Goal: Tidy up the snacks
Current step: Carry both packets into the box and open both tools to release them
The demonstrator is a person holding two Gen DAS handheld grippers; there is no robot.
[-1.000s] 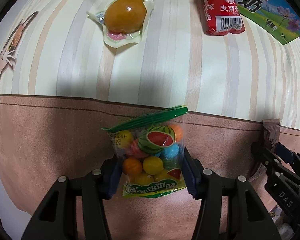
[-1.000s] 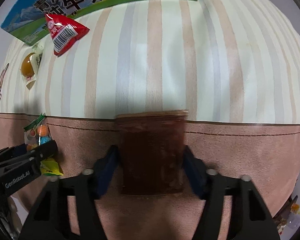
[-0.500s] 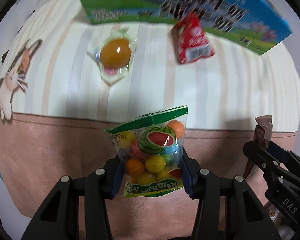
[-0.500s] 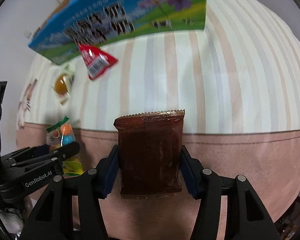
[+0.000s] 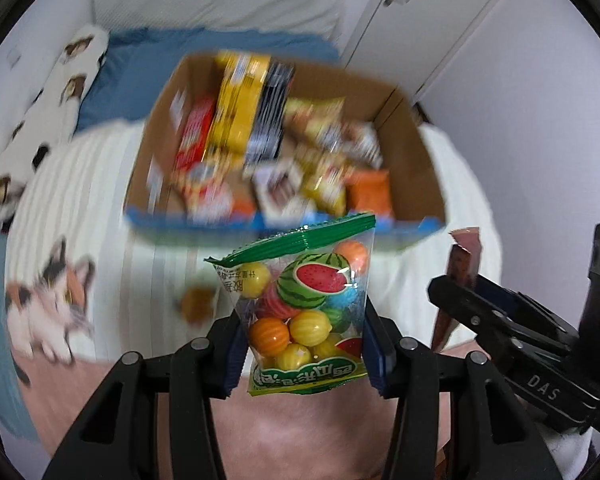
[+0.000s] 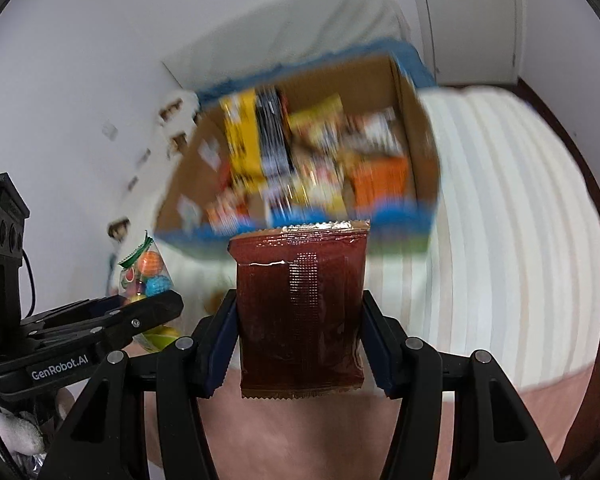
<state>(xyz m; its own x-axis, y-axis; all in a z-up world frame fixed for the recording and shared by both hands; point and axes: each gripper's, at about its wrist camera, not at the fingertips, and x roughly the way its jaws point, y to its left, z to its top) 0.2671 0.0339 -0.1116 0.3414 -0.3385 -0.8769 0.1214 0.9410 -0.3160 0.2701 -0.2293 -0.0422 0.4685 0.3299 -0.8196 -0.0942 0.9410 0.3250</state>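
Note:
My left gripper is shut on a clear candy bag with a green top and a watermelon picture, held upright in the air. My right gripper is shut on a dark red-brown snack packet, also upright. Ahead of both stands an open cardboard box with a blue printed outside, full of several snack packs; it also shows, blurred, in the right wrist view. The left gripper with the candy bag shows at left in the right wrist view; the right gripper's packet shows at right in the left wrist view.
The box stands on a bed with a cream striped cover and a pink lower band. An orange jelly snack lies blurred on the cover near a cat print. White walls and a door are behind.
Both grippers have risen and tilted up with their snacks. The view now looks over the box's front wall into its open top. The red triangular pack is out of view.

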